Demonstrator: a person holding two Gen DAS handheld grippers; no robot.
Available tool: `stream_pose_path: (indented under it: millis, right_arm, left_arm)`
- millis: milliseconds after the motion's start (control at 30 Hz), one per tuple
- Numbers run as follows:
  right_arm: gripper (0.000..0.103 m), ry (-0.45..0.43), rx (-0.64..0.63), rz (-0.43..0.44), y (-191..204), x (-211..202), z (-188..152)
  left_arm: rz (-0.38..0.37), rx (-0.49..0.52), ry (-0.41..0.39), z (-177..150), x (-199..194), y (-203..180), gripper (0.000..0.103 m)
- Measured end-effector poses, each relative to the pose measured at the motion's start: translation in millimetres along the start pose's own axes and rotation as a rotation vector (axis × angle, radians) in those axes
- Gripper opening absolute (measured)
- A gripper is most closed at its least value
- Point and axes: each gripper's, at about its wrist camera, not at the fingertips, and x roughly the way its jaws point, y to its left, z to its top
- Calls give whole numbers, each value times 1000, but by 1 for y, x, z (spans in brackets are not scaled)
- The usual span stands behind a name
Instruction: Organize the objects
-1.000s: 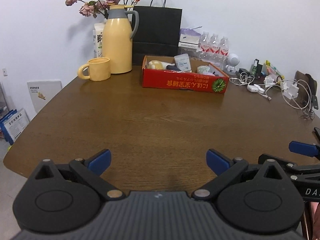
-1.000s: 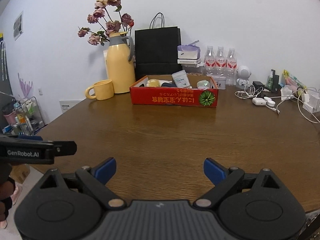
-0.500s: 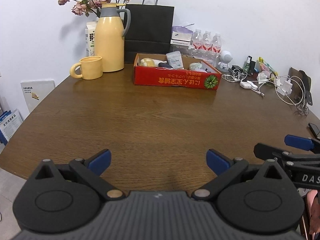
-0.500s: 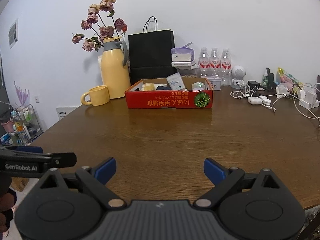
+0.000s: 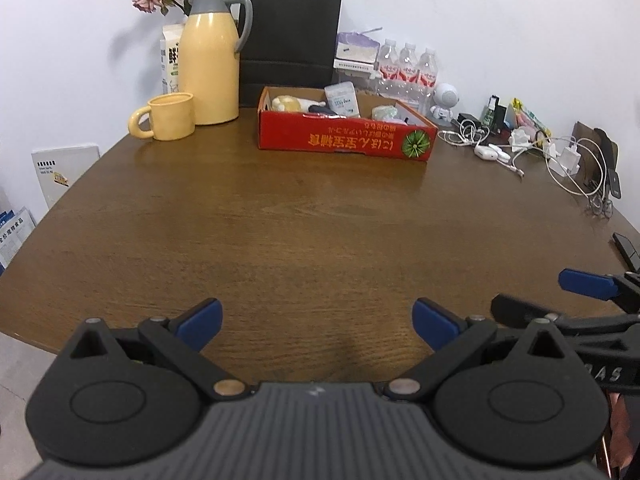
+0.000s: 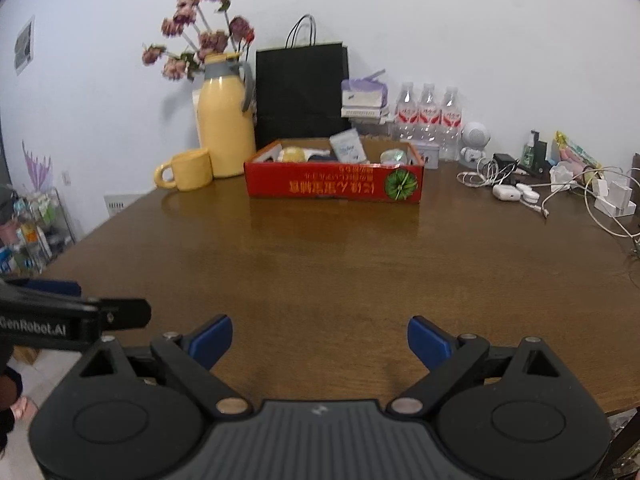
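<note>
A red cardboard box (image 5: 344,140) stands at the far side of the brown table (image 5: 280,220), with a yellow plush toy (image 5: 286,103), a white packet (image 5: 341,99) and a pale green item (image 5: 385,113) inside. It also shows in the right wrist view (image 6: 334,186). My left gripper (image 5: 316,320) is open and empty over the table's near edge. My right gripper (image 6: 320,338) is open and empty beside it, also at the near edge. Each gripper shows at the edge of the other's view.
A yellow jug (image 5: 210,56) with dried flowers and a yellow mug (image 5: 170,116) stand at the back left. A black paper bag (image 5: 290,40), water bottles (image 5: 408,68), a white robot figure (image 5: 445,98) and tangled chargers and cables (image 5: 540,152) line the back and right.
Both grippers have drawn back slightly from the box and shifted view a little. Both stay open and empty.
</note>
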Motion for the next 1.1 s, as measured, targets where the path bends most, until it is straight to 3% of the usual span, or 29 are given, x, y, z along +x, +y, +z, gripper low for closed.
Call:
stream_pose_path:
  millis: [1100]
  right_arm:
    - [95,2,22,11,-13,5,-6]
  left_arm:
    - [-19,7,33,-2,11,-5,103]
